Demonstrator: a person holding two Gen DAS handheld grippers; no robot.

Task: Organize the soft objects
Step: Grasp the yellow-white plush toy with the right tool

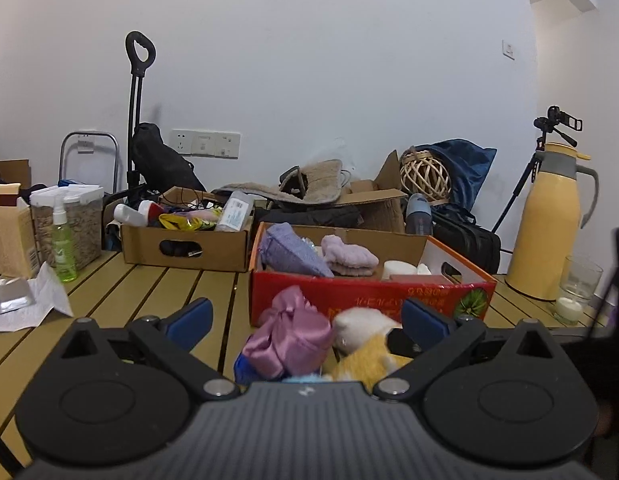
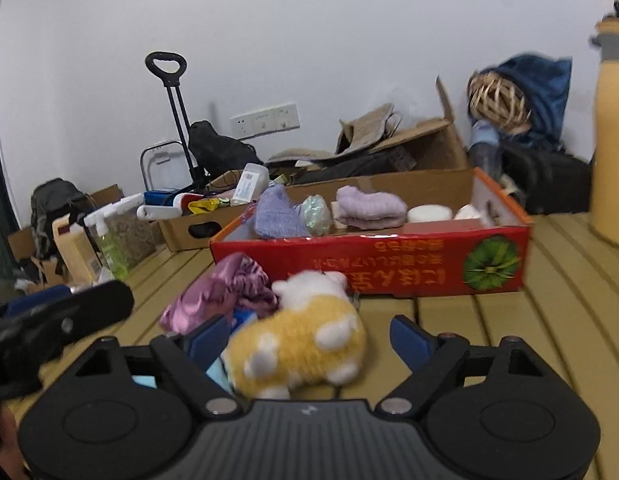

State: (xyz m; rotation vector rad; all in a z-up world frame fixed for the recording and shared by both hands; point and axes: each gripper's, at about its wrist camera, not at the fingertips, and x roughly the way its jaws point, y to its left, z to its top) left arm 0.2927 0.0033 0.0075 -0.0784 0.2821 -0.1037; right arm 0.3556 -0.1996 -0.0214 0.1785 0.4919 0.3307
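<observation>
Plush toy (image 2: 297,340), yellow with white patches: it lies on the slatted table (image 2: 529,320), just in front of the red box (image 2: 373,264) and touching the pink satin cloth (image 2: 225,292) on its left. Its long axis runs roughly across the view of the right tongs (image 2: 305,338), head end toward the box.

Right tongs: jaws set wide, one blue pad on each side of the toy. No pad is seen pressing on the toy; nothing is held. The toy sits directly ahead and slightly left of centre, close to the left pad.

Left tongs (image 1: 305,320): jaws wide, empty. The satin cloth (image 1: 289,340) lies between the pads, with the toy (image 1: 365,344) toward the right pad.

Judgement: the right hand is better placed for the toy, which lies nearly centred in its jaws; the left is better lined up on the cloth.

The red box already holds soft items, including a folded lilac towel (image 2: 369,206) and a purple knitted piece (image 2: 277,212).

Hazard: closing on the toy may snag the cloth beside it.
</observation>
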